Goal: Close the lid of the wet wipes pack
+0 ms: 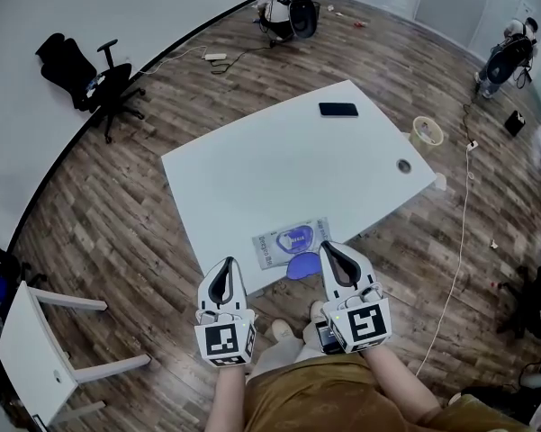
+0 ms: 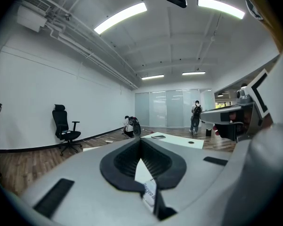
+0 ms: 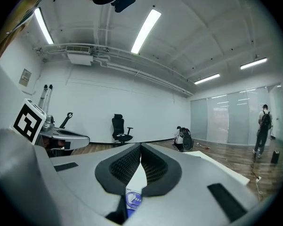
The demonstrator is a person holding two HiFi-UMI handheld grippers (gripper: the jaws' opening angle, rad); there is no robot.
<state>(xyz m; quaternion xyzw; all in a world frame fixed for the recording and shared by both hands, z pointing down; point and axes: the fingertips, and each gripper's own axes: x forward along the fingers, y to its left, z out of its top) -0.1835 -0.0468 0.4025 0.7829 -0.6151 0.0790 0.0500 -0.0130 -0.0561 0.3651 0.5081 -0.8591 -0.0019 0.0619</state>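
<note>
The wet wipes pack (image 1: 284, 239) lies flat near the front edge of the white table (image 1: 252, 165). Its purple lid (image 1: 303, 265) is folded open toward me and hangs at the table edge. My left gripper (image 1: 224, 265) hovers short of the table edge, left of the pack, jaws together on nothing. My right gripper (image 1: 329, 247) sits just right of the lid, also shut and empty. In the left gripper view the left gripper (image 2: 141, 141) shows a strip of the pack (image 2: 149, 188) below its closed tips. Under the right gripper (image 3: 141, 147), the pack's blue print (image 3: 133, 199) shows.
A black phone (image 1: 338, 109) lies at the table's far edge and a cable hole (image 1: 404, 166) is at its right corner. A white chair (image 1: 31, 349) stands at my left, a black office chair (image 1: 94, 77) by the wall. Cables trail over the floor at right.
</note>
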